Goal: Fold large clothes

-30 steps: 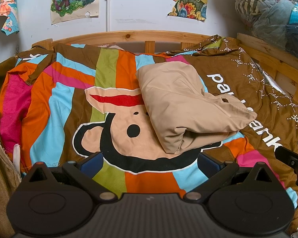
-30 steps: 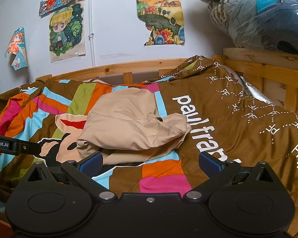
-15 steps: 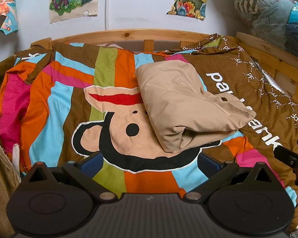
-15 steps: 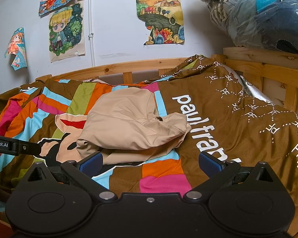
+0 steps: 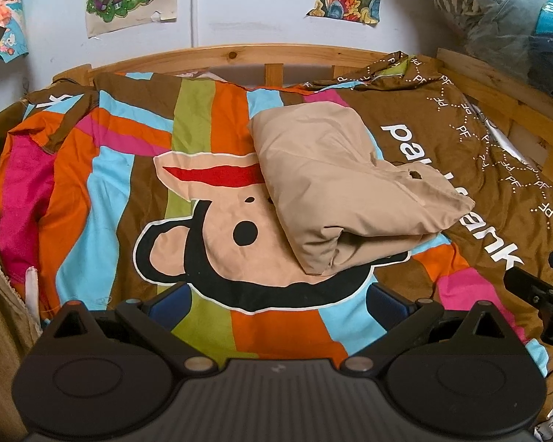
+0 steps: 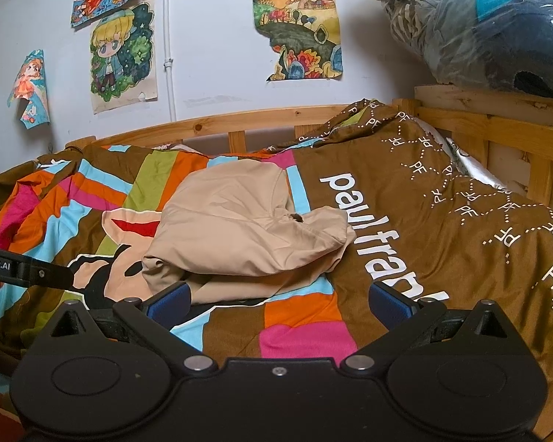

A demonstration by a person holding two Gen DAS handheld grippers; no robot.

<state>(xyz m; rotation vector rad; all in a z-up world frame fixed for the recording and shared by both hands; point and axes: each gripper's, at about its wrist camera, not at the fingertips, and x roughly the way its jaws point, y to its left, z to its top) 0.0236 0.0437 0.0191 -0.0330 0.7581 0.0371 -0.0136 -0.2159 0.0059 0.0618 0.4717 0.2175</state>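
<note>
Beige cloth, one folded garment (image 5: pixel 344 191), is seen lying near the middle of the bed on a single striped duvet (image 5: pixel 129 169), toward the wooden headboard (image 5: pixel 239 55), with four drawings (image 6: pixel 123 57) counted on the wall in the right wrist view. Two grippers are held low over the foot edge of the bed, pointed at the garment. Both the left gripper (image 5: pixel 278 300) and the right gripper (image 6: pixel 278 300) are spread wide with nothing gripped, the right gripper's left fingertip (image 6: pixel 171 300) just beside the garment's near edge.
</note>
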